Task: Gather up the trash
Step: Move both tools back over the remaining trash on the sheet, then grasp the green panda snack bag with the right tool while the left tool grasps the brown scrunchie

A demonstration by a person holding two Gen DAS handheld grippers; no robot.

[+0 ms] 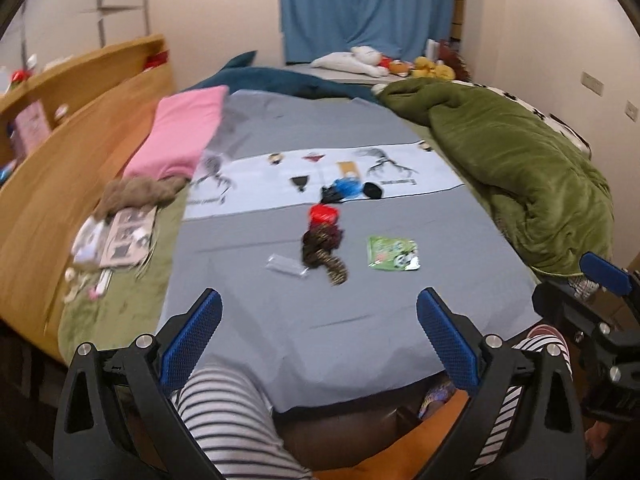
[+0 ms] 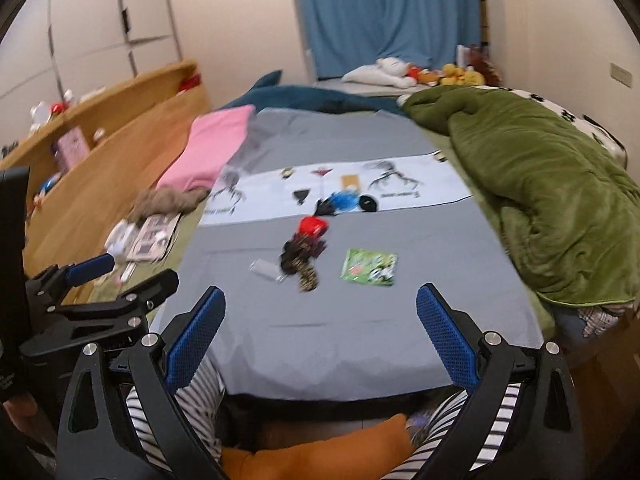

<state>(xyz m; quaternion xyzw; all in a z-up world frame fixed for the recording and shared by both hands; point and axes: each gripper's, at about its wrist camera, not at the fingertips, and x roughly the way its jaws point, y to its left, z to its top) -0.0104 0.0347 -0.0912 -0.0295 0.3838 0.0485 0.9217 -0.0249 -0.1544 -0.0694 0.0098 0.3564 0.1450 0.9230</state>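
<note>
On the grey sheet point(image 1: 360, 332) of a bed lie a green snack wrapper point(image 1: 393, 253), a clear plastic wrapper point(image 1: 286, 266), a dark patterned bundle point(image 1: 324, 252) with a red piece point(image 1: 323, 214) behind it, and blue and black items point(image 1: 347, 190) on a white printed cloth point(image 1: 320, 176). My left gripper point(image 1: 319, 312) is open and empty, above the bed's near end. My right gripper point(image 2: 320, 312) is open and empty too, beside it. The green wrapper point(image 2: 370, 267), clear wrapper point(image 2: 266, 270) and dark bundle point(image 2: 302, 258) lie ahead of it. Each gripper shows at the edge of the other's view.
A green quilt point(image 1: 516, 168) is piled on the right, a pink pillow point(image 1: 180, 136) on the left. A wooden headboard shelf point(image 1: 68, 152) runs along the left, with papers and small items point(image 1: 116, 240) beside it. Plush toys point(image 1: 400, 64) sit before a blue curtain. Striped-trousered legs are below.
</note>
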